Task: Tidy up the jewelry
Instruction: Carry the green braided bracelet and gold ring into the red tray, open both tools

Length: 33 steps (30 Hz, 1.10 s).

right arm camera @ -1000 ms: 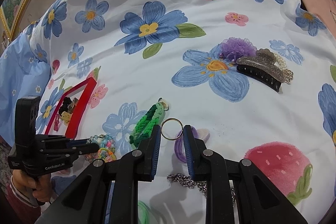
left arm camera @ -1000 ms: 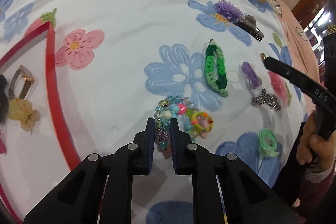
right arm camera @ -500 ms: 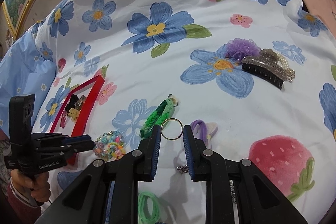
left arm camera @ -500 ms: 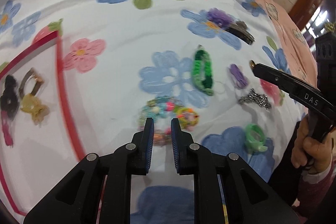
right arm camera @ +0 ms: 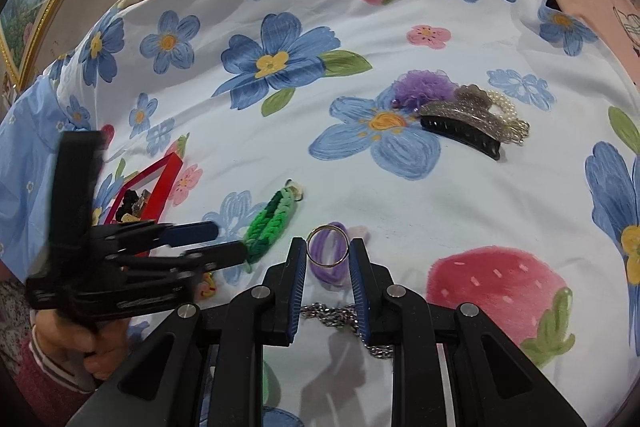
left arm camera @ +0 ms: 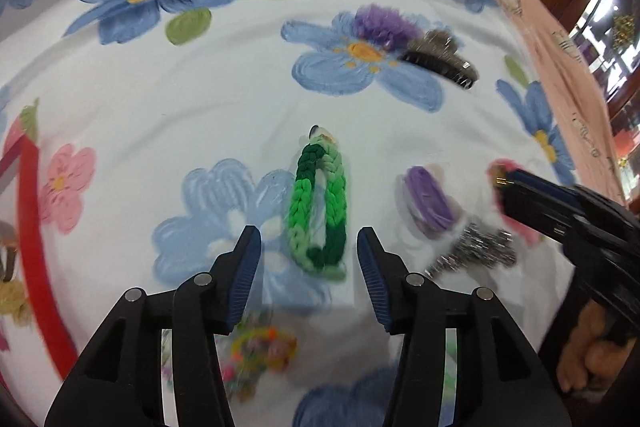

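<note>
A white bedsheet printed with blue flowers and strawberries [right arm camera: 280,131] lies under my tools. My left gripper [left arm camera: 308,259] is spread wide, empty, flanking the braided green loom-band bracelet [left arm camera: 320,211] lying flat on the sheet. My right gripper [right arm camera: 327,255] pinches a thin gold ring [right arm camera: 327,245]. I judge the bracelet pickup is under way: next I lower, close, and carry it to the red-rimmed tray [right arm camera: 160,183].

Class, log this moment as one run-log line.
left gripper: open, framing green braided bracelet | right gripper: shut on metal ring | bedsheet
</note>
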Each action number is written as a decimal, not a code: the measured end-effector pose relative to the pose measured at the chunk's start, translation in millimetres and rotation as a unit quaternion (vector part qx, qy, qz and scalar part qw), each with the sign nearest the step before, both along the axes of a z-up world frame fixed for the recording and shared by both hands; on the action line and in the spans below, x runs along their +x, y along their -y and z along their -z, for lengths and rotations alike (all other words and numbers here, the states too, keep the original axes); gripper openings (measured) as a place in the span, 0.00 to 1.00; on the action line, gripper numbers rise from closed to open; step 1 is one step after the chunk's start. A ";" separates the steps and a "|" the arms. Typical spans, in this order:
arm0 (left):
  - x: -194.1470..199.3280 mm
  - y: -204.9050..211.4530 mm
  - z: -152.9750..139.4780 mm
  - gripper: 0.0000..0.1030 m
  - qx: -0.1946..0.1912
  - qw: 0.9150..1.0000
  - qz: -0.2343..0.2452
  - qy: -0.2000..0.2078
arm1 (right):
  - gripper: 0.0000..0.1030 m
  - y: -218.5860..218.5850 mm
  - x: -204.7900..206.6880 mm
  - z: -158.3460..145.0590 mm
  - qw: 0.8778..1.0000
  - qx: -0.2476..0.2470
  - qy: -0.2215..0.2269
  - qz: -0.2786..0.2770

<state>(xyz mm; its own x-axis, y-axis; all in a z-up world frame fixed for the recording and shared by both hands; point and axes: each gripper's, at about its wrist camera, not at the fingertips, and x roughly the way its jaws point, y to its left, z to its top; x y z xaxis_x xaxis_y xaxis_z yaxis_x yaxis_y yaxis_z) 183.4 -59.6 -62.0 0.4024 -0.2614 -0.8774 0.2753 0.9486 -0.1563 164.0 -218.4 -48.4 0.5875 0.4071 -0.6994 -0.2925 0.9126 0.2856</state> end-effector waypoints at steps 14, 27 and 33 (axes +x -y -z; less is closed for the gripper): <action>-19.7 -29.0 -19.8 0.18 -0.038 0.999 -0.019 0.031 | 0.21 -6.4 -0.9 1.9 1.000 0.006 -0.005 -0.011; -86.5 -121.8 -54.5 0.18 -0.064 0.990 -0.109 0.067 | 0.21 -75.4 -15.1 -8.8 0.997 0.008 0.003 -0.083; -114.7 -157.6 -58.7 0.18 -0.066 0.984 -0.147 0.076 | 0.21 -117.8 -24.4 -12.2 0.992 0.006 0.004 -0.128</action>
<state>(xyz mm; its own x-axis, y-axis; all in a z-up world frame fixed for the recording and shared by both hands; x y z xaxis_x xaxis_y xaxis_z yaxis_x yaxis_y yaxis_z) 68.7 98.0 -3.3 0.6020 -0.2213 -0.7672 0.0225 0.9652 -0.2607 139.6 -100.7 -36.1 0.4699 0.5523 -0.6886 -0.5162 0.8047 0.2931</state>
